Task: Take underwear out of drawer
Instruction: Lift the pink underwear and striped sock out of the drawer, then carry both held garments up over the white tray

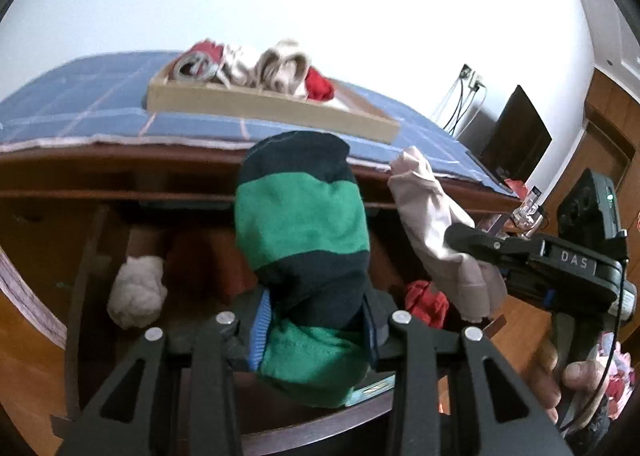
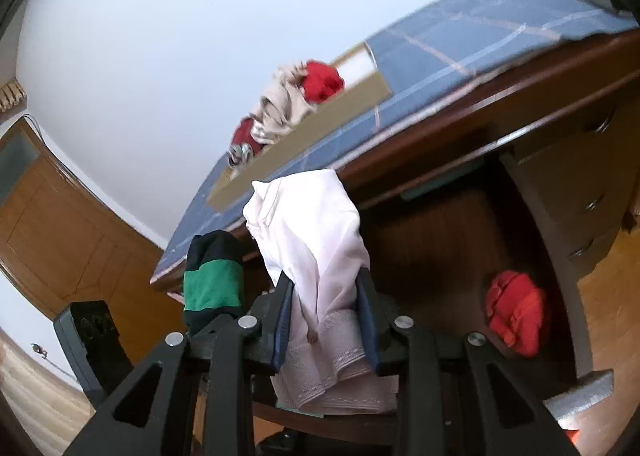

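My left gripper (image 1: 316,320) is shut on a rolled green-and-black striped underwear (image 1: 300,224), held up above the open wooden drawer (image 1: 86,256). To its right, my right gripper (image 1: 464,240) grips a pale pink underwear (image 1: 440,232). In the right wrist view the right gripper (image 2: 326,312) has its pads pressed on that pink underwear (image 2: 312,232), whose lace band hangs below the fingers. The striped piece (image 2: 214,280) shows at the left. A white rolled piece (image 1: 136,292) and a red piece (image 2: 516,312) lie in the drawer.
A shallow cardboard tray (image 1: 260,108) with several rolled garments sits on the desk's blue checked cloth (image 1: 80,96), above and behind the drawer. A dark screen (image 1: 516,136) stands at the desk's right end. More closed drawers (image 2: 580,192) flank the open one.
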